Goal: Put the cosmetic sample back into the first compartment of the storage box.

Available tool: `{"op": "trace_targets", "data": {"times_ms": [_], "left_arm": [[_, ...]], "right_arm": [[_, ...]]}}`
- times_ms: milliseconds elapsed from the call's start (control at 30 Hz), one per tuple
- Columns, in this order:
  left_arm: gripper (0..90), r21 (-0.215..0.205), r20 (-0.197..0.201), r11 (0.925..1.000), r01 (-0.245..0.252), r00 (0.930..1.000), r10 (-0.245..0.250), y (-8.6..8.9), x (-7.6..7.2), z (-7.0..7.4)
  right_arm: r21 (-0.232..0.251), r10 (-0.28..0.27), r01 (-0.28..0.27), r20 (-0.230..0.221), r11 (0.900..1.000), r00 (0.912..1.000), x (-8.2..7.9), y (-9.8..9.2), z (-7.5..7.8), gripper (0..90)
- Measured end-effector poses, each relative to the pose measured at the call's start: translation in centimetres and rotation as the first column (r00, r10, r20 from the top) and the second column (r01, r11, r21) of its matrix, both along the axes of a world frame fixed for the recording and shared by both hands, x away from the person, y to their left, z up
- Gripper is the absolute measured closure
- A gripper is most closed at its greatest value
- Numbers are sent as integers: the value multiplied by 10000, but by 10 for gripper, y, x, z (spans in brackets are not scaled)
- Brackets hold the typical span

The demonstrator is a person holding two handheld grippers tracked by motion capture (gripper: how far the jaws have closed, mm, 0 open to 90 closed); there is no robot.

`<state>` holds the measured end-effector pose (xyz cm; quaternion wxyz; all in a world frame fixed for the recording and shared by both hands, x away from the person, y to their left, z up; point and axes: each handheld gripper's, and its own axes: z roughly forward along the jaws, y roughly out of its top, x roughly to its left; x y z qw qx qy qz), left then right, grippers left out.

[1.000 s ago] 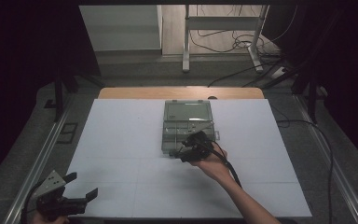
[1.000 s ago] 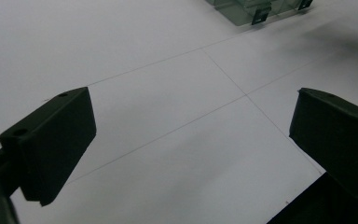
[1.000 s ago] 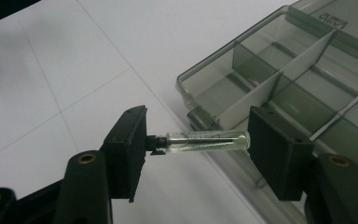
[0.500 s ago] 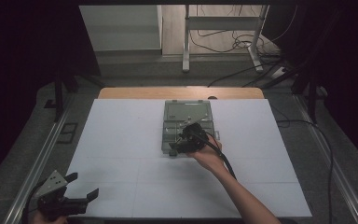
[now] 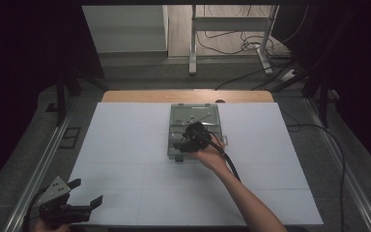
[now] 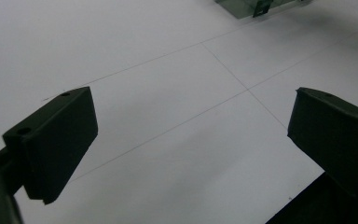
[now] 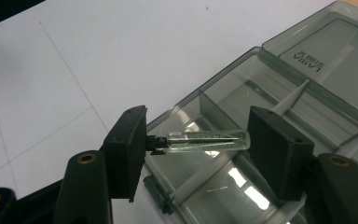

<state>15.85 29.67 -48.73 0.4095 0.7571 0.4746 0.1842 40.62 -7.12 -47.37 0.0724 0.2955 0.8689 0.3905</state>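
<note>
While the left gripper (image 6: 191,140) rests with jaws open at the white surface (image 5: 125,145) edge, the right gripper (image 7: 198,142) clamps a glass vial (image 7: 205,141) (lengthwise) above the open clear box (image 7: 317,70).

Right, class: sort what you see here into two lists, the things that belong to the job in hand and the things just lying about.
In the job:
- small glass vial, clamped end to end
- right hand-held gripper holding it
- clear compartment box, lid open

Lying about:
- left hand-held gripper, open, idle at the table's near corner
- white table sheet
- cables on the floor
</note>
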Motion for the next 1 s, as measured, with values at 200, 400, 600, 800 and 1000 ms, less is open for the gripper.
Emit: {"op": "trace_targets", "data": {"times_ms": [200, 400, 600, 800, 1000], "left_arm": [[19, -3, -6, 10000, 9, 10000, -9, 0, 0, 0], [19, 17, -2, 10000, 29, 10000, -29, 0, 0, 0], [19, 3, -4, 10000, 43, 10000, -43, 0, 1, 0], [19, -8, -2, 10000, 56, 10000, -56, 0, 1, 0], [20, -6, -8, 10000, 70, 10000, -70, 0, 1, 0]], "right_arm": [[152, -260, 261, -101, 9995, 9996, 11, 2, -3, 395], [-56, -302, 302, 68, 9995, 9995, 18, 6, -4, 395], [-179, -365, 366, 75, 9992, 9993, 25, 12, -6, 395], [-174, -501, 502, 69, 9986, 9987, 33, 16, -10, 395], [-273, -624, 627, 113, 9977, 9980, 40, 19, -13, 394]]}}
